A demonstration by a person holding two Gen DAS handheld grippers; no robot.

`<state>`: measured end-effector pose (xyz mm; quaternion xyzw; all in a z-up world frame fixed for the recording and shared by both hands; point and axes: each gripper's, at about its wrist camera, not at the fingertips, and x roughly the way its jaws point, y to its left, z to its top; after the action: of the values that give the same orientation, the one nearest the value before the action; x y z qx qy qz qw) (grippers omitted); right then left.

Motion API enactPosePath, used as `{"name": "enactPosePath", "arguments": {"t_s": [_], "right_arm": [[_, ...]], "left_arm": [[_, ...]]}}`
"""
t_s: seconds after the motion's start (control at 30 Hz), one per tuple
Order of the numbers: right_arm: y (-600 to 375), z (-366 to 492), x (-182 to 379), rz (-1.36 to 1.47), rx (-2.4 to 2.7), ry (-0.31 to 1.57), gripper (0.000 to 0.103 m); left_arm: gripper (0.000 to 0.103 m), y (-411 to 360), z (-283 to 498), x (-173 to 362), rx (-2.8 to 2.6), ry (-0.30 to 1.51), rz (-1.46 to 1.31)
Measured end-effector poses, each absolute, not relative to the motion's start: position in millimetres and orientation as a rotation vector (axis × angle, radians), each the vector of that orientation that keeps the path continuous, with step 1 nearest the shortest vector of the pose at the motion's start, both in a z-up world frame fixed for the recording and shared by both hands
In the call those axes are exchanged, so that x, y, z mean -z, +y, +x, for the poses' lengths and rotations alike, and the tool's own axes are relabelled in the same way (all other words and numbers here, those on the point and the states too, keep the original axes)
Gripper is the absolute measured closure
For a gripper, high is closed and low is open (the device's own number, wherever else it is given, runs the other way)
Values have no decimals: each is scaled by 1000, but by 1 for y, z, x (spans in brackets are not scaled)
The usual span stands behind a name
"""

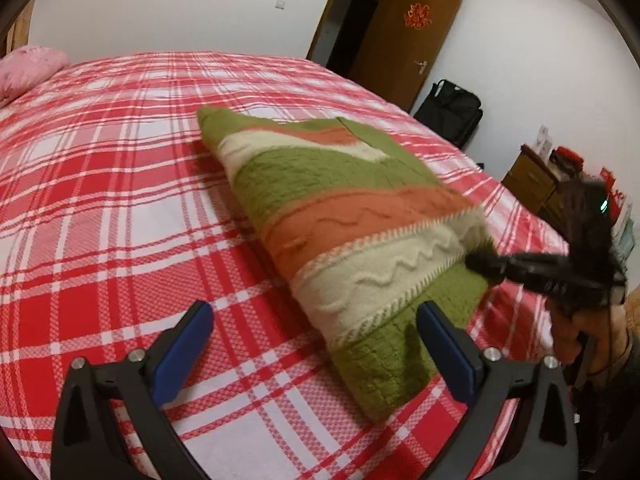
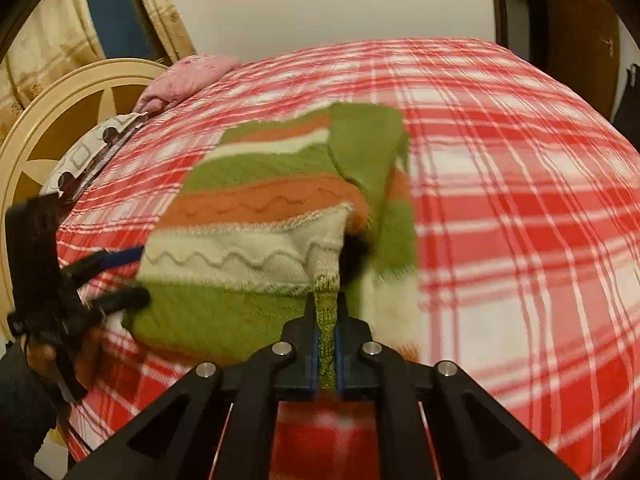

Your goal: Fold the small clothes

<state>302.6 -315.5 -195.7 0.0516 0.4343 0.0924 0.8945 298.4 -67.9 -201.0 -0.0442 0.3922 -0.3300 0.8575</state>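
A small knitted sweater (image 1: 340, 216) with green, orange and cream stripes lies on the red plaid bed (image 1: 120, 200). My left gripper (image 1: 316, 320) is open, its blue pads (image 1: 182, 354) spread just short of the sweater's near green hem. My right gripper (image 2: 326, 344) is shut on a fold of the sweater (image 2: 256, 216) and lifts that corner off the bed. In the left wrist view the right gripper (image 1: 480, 262) pinches the sweater's right edge. In the right wrist view the left gripper (image 2: 132, 276) stands open at the sweater's left edge.
A pink pillow (image 1: 28, 68) lies at the bed's far left corner. A brown door (image 1: 404, 36), a black bag (image 1: 452, 112) and a wooden cabinet (image 1: 532, 184) stand beyond the bed's right side. A cream headboard (image 2: 60, 120) is on the left in the right wrist view.
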Motion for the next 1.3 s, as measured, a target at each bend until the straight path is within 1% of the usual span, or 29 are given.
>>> {"name": "enactPosePath", "arguments": {"t_s": [0.07, 0.17, 0.27, 0.37, 0.4, 0.43, 0.57, 0.73, 0.87, 1.0, 1.07, 1.17, 1.27, 1.3], "right_arm": [[-320, 299, 203, 116, -188, 904, 99], [-319, 303, 200, 104, -211, 907, 98], [-323, 302, 197, 123, -257, 916, 94], [-330, 292, 187, 158, -300, 901, 74], [-330, 289, 183, 139, -275, 893, 35], [-331, 287, 177, 131, -260, 867, 1], [-331, 292, 158, 121, -239, 795, 1], [-319, 328, 156, 103, -227, 792, 1], [-324, 364, 170, 148, -232, 847, 1], [-338, 394, 196, 253, -253, 924, 1], [-343, 399, 204, 301, -268, 933, 1], [-342, 397, 207, 296, -287, 923, 2], [-344, 397, 208, 309, -303, 913, 9], [-346, 398, 208, 323, -309, 908, 15]], "left_arm": [[0, -72, 303, 205, 686, 855, -91], [0, -75, 306, 204, 673, 876, -83], [0, -69, 305, 196, 687, 862, -117], [0, -64, 311, 191, 662, 857, -143], [0, -64, 314, 190, 643, 850, -133], [0, -67, 314, 189, 624, 846, -118], [0, -74, 323, 187, 589, 851, -109], [0, -88, 336, 182, 545, 841, -58], [0, -101, 347, 186, 517, 867, -17], [0, -106, 356, 191, 512, 886, -40], [0, -107, 358, 195, 515, 892, -62], [0, -110, 360, 201, 517, 896, -81], [0, -111, 362, 203, 516, 905, -111], [0, -111, 363, 203, 515, 905, -113]]}}
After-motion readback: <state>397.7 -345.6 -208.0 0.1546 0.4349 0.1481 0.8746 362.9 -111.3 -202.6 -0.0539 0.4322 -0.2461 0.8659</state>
